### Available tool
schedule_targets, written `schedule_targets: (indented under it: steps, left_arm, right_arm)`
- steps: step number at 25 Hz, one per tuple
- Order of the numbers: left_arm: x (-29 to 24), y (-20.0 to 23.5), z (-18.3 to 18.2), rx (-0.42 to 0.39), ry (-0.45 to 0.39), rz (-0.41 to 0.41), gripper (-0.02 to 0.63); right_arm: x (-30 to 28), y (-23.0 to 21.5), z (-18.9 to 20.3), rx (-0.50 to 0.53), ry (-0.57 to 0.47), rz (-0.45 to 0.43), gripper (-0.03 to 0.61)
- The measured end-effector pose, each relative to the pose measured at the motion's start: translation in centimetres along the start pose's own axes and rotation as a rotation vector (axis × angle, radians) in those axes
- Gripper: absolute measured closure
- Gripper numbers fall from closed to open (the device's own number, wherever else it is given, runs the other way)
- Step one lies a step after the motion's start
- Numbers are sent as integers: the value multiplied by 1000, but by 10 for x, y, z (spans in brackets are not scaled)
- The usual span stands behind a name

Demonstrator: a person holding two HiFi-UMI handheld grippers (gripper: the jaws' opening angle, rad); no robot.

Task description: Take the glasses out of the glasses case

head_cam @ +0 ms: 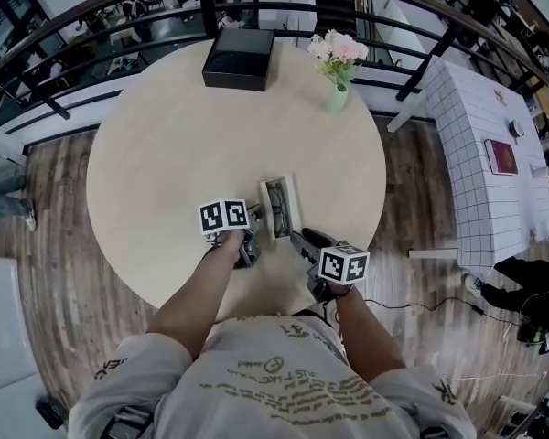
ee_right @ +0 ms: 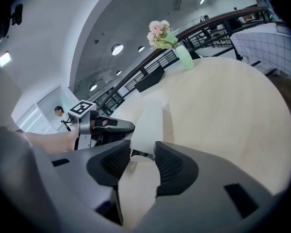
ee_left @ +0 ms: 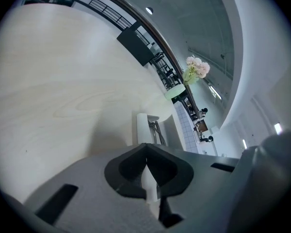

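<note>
Between the right gripper's (ee_right: pixel 138 161) open fingers sits the case's (ee_right: pixel 148 123) near end; the left gripper's (ee_left: pixel 148 166) fingers look pinched shut on its edge. Lid's open but the glasses (head_cam: pixel 275 204) are still inside, so lifting them out is left.

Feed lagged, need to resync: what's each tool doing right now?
Left tool: closed on the near edge of the glasses case.
Right tool: open, pads not touching the case.
</note>
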State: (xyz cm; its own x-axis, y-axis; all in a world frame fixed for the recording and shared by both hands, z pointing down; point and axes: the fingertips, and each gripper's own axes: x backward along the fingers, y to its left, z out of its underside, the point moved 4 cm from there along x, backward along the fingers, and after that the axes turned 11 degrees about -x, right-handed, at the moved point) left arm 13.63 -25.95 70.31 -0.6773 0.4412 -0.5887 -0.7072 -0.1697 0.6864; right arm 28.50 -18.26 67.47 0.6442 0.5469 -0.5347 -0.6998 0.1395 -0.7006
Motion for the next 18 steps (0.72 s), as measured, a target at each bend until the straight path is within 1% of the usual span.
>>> schedule_targets:
  steps: [2,5,9,15,18]
  left_arm:
    - [3,-10,-3,-50,-1,6,601]
    - [2,-28,-3,-135,20,14,601]
    - [-3,-42,2,-249,65,-26,601]
    - [-11,-52,2,-328,94,-107,598]
    - [-13,-54,-1,-383,114,-143,580]
  right_arm:
    - [5,0,-3,3,-26,11,467]
    - [11,-1,-4,14,-50,34,512]
    - [15,-1,-2,24,-55,49,531]
    - [16,2,3,52,-47,45,538]
    - [15,4,3,60,-46,42,538]
